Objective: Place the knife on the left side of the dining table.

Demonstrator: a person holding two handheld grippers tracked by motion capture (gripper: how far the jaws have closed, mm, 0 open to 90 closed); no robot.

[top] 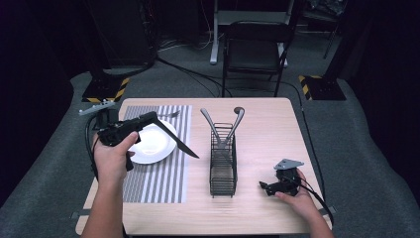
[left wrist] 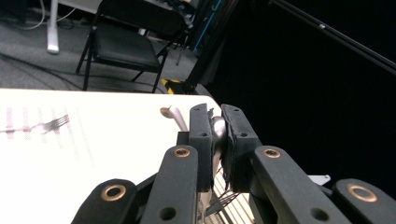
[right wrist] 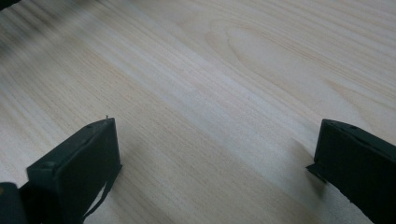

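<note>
My left gripper hovers over the white plate, shut on a dark knife. The blade slants down and to the right, toward the wire caddy. In the left gripper view the jaws press on a thin silvery piece of the knife. My right gripper rests low at the table's front right. Its jaws stand wide open over bare wood with nothing between them.
The plate lies on a grey striped placemat, and a fork lies at the mat's far end. Two utensil handles stick up out of the caddy. A black chair stands beyond the table's far edge.
</note>
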